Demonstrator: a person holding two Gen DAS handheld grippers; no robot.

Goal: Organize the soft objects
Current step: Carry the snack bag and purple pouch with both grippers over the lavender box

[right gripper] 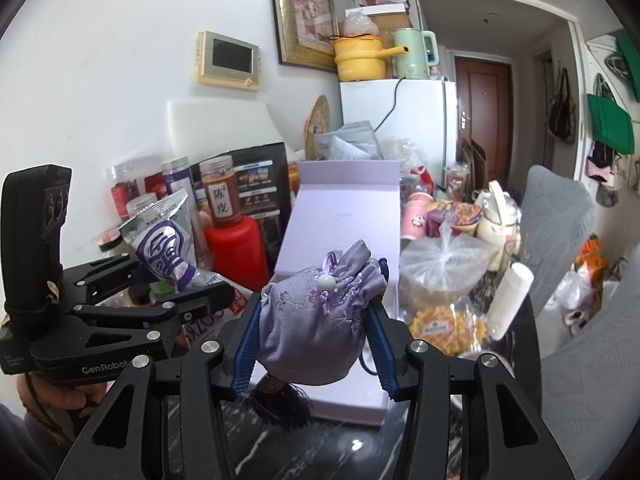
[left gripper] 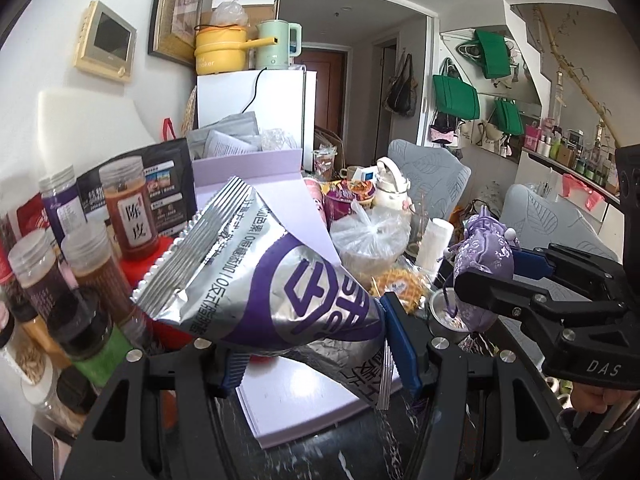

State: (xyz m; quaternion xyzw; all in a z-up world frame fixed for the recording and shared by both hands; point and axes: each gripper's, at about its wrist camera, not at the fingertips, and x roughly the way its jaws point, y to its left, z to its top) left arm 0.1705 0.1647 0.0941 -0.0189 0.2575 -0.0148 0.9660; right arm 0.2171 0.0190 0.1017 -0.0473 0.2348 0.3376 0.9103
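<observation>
Snack bag: silver-and-purple foil packet [left gripper: 256,276], pinched near its lower end by the left gripper [left gripper: 316,344]; most of its length sticks up and to the left, above the table and clear of it.
Pouch: lilac embroidered drawstring pouch [right gripper: 316,316], squeezed between the blue pads of the right gripper [right gripper: 314,344], with its dark tassel [right gripper: 280,402] hanging loose underneath.
Left gripper state: jaws clamped on the foil packet, which creases where the pads meet it.
Right gripper state: jaws clamped on the pouch, bulging the fabric between them.
Likely target: open lilac box [right gripper: 340,216] straight ahead, its lid standing up at the back; this is a judgement, not something shown.
Risk, bag: the grip sits far from the packet's middle, so the slick foil could pivot or slide out during a quick swing.
Risk, jars: the packet's free end passes near the row of spice jars [left gripper: 124,208] on the left; a sweep that way could topple one.
Risk, tassel: the dangling cord could snag on the box edge or drag along the dark table [right gripper: 320,448].
Risk, crowding: the two grippers sit close side by side, so both heading for the box at once could collide.
</observation>
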